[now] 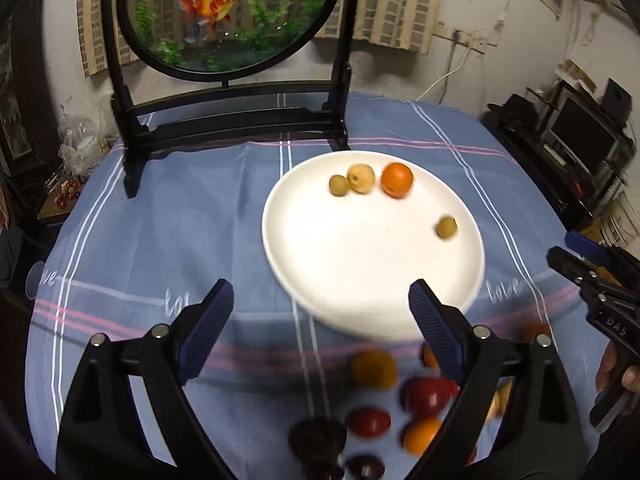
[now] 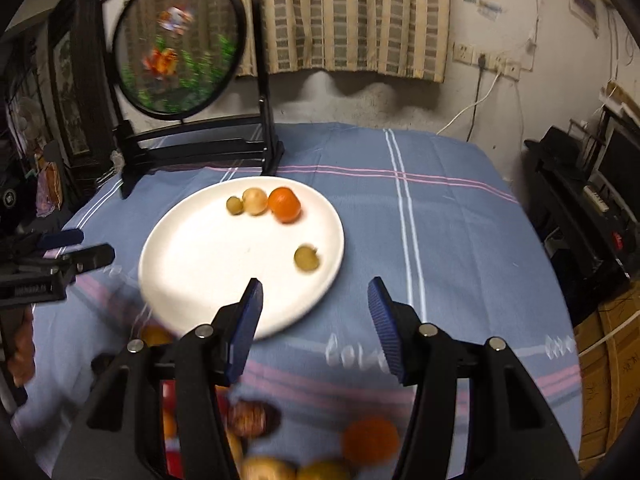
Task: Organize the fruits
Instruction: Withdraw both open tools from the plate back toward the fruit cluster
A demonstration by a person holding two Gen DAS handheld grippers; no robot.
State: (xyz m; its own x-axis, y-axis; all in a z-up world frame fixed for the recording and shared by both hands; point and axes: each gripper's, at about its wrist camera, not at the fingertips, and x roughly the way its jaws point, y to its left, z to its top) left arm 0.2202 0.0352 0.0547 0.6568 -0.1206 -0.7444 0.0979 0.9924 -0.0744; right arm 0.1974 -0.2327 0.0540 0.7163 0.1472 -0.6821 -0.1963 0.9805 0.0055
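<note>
Loose fruit is lying nearest the cameras, on the blue cloth (image 2: 440, 216) at the near edge of the table: a red one (image 1: 426, 396), a yellow one (image 1: 374, 369), an orange (image 2: 370, 440), a couple of dark ones, all smeared by blur so I'm not calling the kinds. Left gripper (image 1: 320, 320) is hovering over that pile with its fingers spread wide and nothing between them. Right gripper (image 2: 316, 324) is sitting just off the plate's near rim, likewise wide and empty. White plate (image 1: 360, 280) is sitting mid-table and already carrying four pieces: an orange (image 1: 396, 179), a pale round fruit (image 1: 361, 178) touching a small green one (image 1: 339, 185) at the far side, and another small green one (image 1: 447, 227) alone near the right rim. Risks as I'm reading them: round fruit is going to roll, so a drop from height could send the lone green one over the shallow rim. A sloppy grab in the pile is likely to nudge neighbours off the near table edge. The two grippers are working close, so a clash over the pile is possible. The goldfish screen (image 1: 228, 12) on its stand is standing right behind the plate; overreaching could knock it.
</note>
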